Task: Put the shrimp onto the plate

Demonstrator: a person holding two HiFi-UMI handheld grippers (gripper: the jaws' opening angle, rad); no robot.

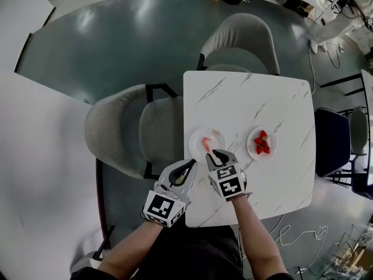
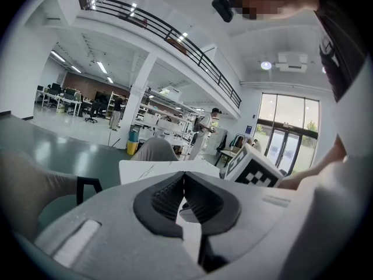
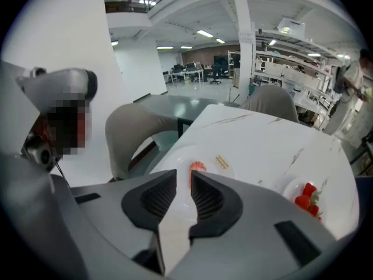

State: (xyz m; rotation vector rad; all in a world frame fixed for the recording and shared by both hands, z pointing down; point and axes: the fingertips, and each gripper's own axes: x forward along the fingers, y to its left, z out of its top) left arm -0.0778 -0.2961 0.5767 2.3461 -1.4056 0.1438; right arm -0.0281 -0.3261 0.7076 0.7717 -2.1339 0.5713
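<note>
The orange shrimp (image 1: 206, 144) lies on a small white plate (image 1: 198, 137) near the table's left edge, next to a small tan strip (image 1: 217, 133). My right gripper (image 1: 216, 154) hovers at that plate's near rim, its jaws a narrow gap apart with nothing between them. In the right gripper view the shrimp (image 3: 197, 168) shows just past the fingertips, on the plate (image 3: 175, 159). My left gripper (image 1: 188, 167) is off the table's left edge, shut and empty; the left gripper view shows its pads (image 2: 169, 194) touching.
A second white plate (image 1: 252, 146) with red strawberries (image 1: 262, 142) sits to the right on the white marble table (image 1: 250, 104). Two grey chairs (image 1: 134, 127) stand at the table's left and far sides. A dark stool (image 1: 332, 142) is to the right.
</note>
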